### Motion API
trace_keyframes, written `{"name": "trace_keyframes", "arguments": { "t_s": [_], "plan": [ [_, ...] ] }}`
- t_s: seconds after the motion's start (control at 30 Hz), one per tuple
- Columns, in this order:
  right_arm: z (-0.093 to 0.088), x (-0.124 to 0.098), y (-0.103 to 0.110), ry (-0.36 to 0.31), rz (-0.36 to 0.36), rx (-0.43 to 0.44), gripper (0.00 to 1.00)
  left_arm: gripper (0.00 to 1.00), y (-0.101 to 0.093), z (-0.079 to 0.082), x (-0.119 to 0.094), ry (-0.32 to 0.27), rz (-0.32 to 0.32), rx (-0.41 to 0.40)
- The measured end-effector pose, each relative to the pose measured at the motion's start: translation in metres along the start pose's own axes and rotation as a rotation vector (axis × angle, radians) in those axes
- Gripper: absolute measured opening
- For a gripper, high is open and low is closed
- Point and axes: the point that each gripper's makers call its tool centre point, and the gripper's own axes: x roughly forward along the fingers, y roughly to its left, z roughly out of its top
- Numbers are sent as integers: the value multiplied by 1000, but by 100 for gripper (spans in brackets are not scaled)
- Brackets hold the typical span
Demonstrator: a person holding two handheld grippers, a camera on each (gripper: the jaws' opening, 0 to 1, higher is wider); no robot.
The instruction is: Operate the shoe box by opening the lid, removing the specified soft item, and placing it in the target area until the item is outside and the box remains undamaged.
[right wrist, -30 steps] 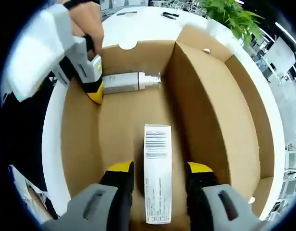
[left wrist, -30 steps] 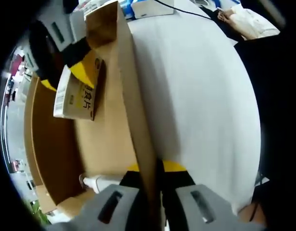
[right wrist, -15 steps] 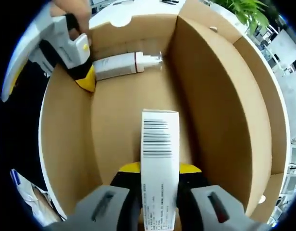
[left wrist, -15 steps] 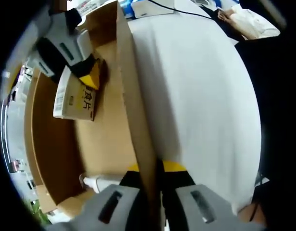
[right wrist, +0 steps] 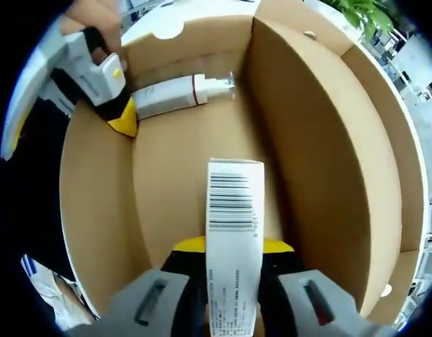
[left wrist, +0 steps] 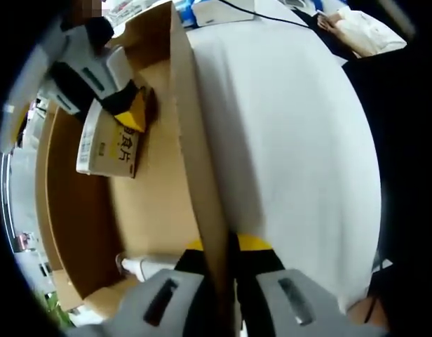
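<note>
Packet [right wrist: 233, 239] inside open box [right wrist: 328, 140], clamped in R gripper [right wrist: 233, 249] jaws.
L gripper [left wrist: 219, 246] jaws pinched on box wall [left wrist: 195, 140] at 6 o'clock of its view; bottle [right wrist: 175, 93] lies at box's far end, 11 o'clock in R view, w/ white table [left wrist: 293, 126] outside.

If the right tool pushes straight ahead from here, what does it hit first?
Likely the white bottle lying at the far end of the shoe box; the right tool is already shut on the barcoded packet. Depth is uncertain.
</note>
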Motion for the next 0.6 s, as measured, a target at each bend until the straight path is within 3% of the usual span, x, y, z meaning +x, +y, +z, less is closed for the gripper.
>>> {"name": "trace_keyframes", "arguments": {
  "t_s": [0.3, 0.6],
  "plan": [
    [1, -4, -3, -37, -22, 64, 23, 4, 0, 0, 0, 4, 4, 6],
    [10, -37, -15, -111, -87, 126, 22, 4, 0, 0, -1, 5, 3, 9]
  ]
}}
